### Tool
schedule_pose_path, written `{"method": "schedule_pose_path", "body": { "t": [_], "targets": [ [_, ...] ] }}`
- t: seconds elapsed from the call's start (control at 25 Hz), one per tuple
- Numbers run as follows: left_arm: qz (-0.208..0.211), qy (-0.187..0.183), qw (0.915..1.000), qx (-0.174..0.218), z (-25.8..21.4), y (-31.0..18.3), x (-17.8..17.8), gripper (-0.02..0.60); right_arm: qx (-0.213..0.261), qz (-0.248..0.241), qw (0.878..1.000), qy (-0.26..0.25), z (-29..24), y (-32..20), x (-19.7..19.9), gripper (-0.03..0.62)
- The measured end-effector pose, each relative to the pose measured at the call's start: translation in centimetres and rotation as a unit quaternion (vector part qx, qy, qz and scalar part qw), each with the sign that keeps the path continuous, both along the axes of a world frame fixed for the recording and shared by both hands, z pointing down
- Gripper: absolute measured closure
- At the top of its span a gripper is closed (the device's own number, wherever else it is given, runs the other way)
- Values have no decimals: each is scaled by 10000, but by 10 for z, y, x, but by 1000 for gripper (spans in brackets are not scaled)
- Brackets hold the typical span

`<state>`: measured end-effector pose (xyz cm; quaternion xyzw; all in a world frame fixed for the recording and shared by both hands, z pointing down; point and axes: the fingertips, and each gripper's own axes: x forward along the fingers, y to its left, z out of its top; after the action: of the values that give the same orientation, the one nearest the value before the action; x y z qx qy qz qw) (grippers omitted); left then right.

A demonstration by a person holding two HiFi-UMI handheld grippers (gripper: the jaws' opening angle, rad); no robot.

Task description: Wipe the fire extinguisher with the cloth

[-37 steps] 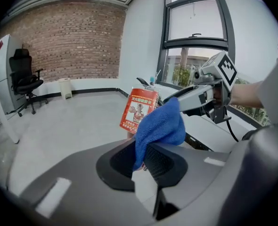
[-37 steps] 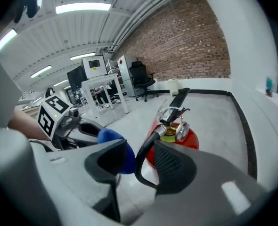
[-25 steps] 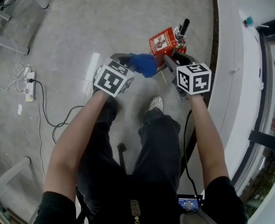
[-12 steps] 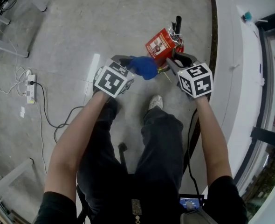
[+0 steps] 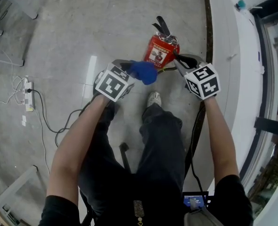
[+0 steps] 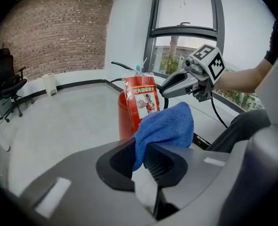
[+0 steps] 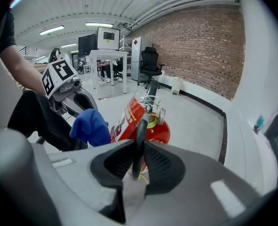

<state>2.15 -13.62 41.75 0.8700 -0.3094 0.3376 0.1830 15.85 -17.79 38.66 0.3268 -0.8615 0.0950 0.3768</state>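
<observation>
The grey concrete floor fills most of the head view. The red fire extinguisher stands on it in the upper middle of the frame, its black levers toward the top edge, with my two grippers meeting it from below on either side.

My left gripper sits left of centre, just below and left of the extinguisher. In the left gripper view its jaws are pinched on the blue cloth, which bunches up beyond the tips and covers the lower right of the red body. I cannot tell whether the cloth touches the extinguisher.

My right gripper comes in from the right, its tips right against the extinguisher's right side. In the right gripper view the red body rises just above the jaws at frame centre. These jaws have just been closing, and the extinguisher's black hose runs down between them, the ribbed pads pressing it from both sides. A thin yellow strand hangs below the hose between the pads.
</observation>
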Motion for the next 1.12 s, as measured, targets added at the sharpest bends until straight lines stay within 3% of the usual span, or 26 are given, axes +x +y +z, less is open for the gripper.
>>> {"method": "schedule_pose_path", "body": {
  "t": [0.28,0.6,0.88,1.12],
  "targets": [
    [176,-2,9998,-58,4,9,14,538,118,76,9996,230,0,-2,26,533],
    [261,-67,9995,144,-1,9,22,538,246,440,9987,86,-7,2,29,523],
    [329,-194,9986,376,-5,15,24,538,115,647,9953,-709,-20,42,18,523],
    [367,-262,9984,329,8,34,27,538,-489,1293,9812,-1349,25,49,3,444]
  ]
}}
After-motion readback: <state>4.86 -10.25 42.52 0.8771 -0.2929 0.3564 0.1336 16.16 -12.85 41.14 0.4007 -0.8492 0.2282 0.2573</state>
